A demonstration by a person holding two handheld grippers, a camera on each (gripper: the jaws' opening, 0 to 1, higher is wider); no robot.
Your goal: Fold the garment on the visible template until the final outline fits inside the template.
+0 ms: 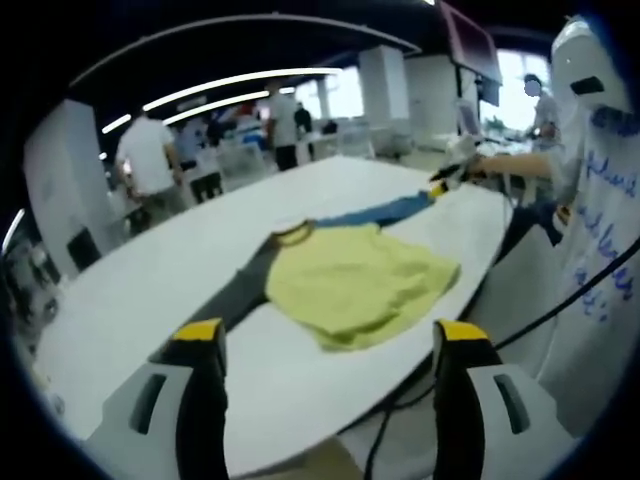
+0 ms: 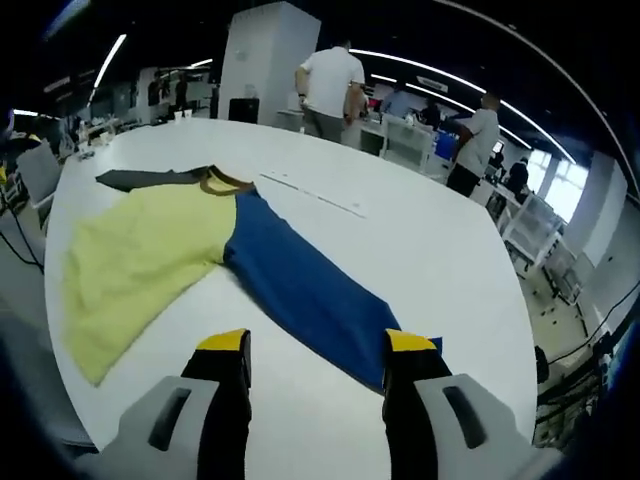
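Yellow shirt with one blue sleeve and one grey sleeve lies flat on the white table. Left gripper is spread wide, holding nothing. Right gripper is spread over the blue sleeve's end.

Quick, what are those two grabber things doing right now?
Left gripper: open, holding nothing.
Right gripper: open, jaws either side of the blue sleeve end.

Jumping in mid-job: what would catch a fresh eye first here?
The garment spread flat on the white table: yellow body, one blue sleeve, one grey sleeve. The right gripper stands open at the blue sleeve's end; the left gripper is open near the grey one. People stand behind the table.
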